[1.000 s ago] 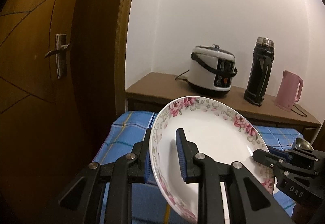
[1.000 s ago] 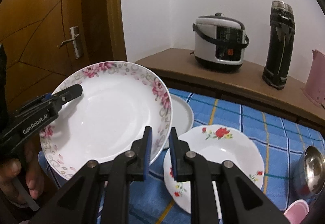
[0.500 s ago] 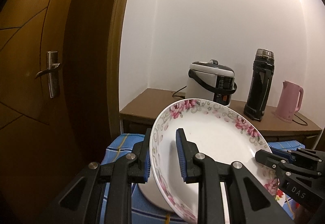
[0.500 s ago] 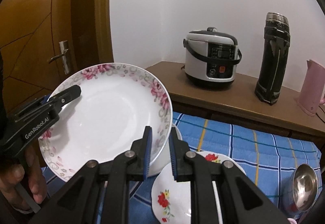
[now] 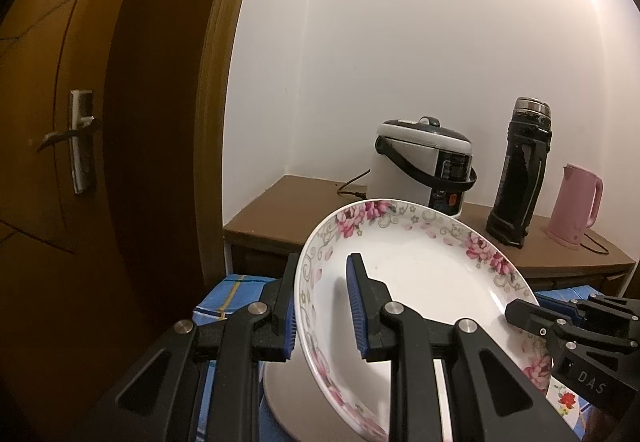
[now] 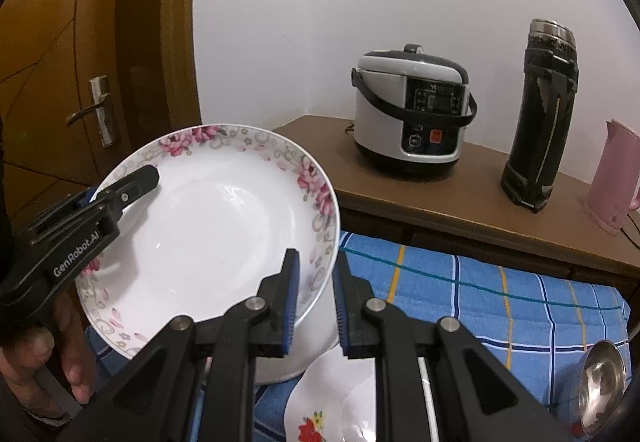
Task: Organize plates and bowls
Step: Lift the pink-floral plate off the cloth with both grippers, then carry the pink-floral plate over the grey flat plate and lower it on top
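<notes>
A white plate with a pink flower rim (image 5: 420,282) (image 6: 216,226) is held in the air, tilted, above the table. My left gripper (image 5: 324,306) is shut on its left rim. My right gripper (image 6: 314,302) is shut on its right rim; it also shows in the left wrist view (image 5: 568,326). A plain grey-white plate (image 6: 316,346) (image 5: 288,398) lies on the blue checked tablecloth (image 6: 500,302) under the held plate. A white plate with red flowers (image 6: 332,406) lies at the front.
A rice cooker (image 6: 412,113), a black flask (image 6: 540,121) and a pink kettle (image 6: 616,181) stand on the brown shelf behind the table. A steel bowl (image 6: 600,386) sits at the right. A wooden door (image 5: 80,161) is at the left.
Both grippers have lifted the flower-rimmed plate higher and drawn it back. The table and the plates on it have sunk lower in both views.
</notes>
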`<state>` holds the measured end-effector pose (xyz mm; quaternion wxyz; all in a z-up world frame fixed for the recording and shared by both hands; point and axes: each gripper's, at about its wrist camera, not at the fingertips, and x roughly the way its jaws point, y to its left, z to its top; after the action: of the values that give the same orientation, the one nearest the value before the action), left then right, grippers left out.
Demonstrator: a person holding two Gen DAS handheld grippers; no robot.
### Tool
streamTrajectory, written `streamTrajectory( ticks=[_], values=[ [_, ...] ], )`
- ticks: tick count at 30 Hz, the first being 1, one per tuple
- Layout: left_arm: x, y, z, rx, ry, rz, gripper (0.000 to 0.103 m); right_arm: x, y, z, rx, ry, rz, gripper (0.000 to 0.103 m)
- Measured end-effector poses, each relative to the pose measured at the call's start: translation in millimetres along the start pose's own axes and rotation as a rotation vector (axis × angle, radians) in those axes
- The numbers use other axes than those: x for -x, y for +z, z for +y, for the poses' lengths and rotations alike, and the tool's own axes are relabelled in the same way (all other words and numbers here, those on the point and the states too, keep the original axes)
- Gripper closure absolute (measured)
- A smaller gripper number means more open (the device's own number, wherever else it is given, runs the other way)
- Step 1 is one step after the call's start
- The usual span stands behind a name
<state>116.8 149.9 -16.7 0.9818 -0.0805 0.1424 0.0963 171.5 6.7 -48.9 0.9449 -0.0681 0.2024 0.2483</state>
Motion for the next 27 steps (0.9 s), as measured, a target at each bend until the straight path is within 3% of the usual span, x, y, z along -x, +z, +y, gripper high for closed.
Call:
streamTrajectory(
  ticks=[10,15,27],
  values=[
    [-29,-13,12,0.028,-0.015,0.049,0.078,-28,-2,-3,-0.01,-0.018,0.044,0.086],
    [-30,-13,12,0.022,-0.017,0.039,0.078,-35,-3,-4,-0.019,-0.015,0.055,0.086],
    [-42,-18,12,0.026,-0.001,0.098,0.078,-45,-3,-1,-0.006,-0.03,0.08,0.086]
  ],
)
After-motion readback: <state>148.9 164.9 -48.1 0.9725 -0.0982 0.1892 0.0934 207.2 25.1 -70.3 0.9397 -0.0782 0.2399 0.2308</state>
